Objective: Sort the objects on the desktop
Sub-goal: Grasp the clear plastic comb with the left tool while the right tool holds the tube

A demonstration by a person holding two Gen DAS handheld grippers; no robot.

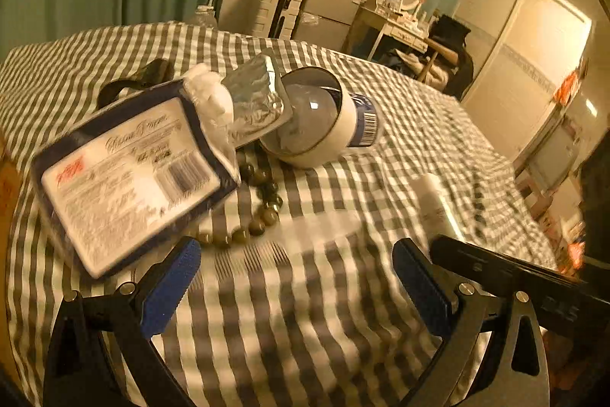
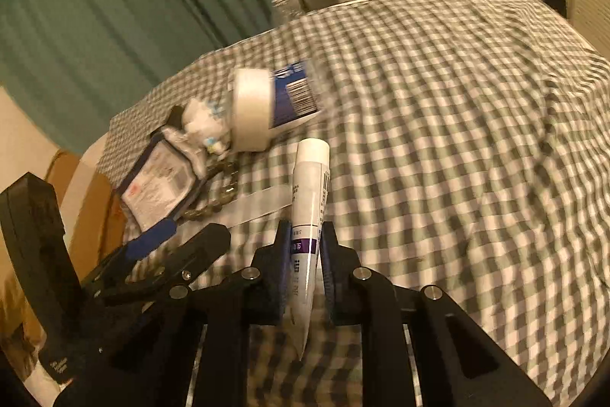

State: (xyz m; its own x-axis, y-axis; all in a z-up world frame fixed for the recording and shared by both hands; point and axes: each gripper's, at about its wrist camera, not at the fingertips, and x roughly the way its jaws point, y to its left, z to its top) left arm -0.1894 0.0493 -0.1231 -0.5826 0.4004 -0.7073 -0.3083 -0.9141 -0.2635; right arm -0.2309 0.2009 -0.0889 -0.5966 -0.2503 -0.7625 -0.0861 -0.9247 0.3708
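Left hand-held gripper [image 1: 295,275] gapes; right hand-held gripper [image 2: 303,235] clamped.

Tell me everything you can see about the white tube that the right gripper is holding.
The white tube is a slim squeeze tube, seemingly plastic, with a white cap on its far end, a purple band, a barcode and small print too blurred to read. Its flat crimped tail points back toward the camera. The right gripper is shut on its middle, a blue pad on each side. It points toward the white jar over the checked cloth; whether it touches the cloth cannot be told.
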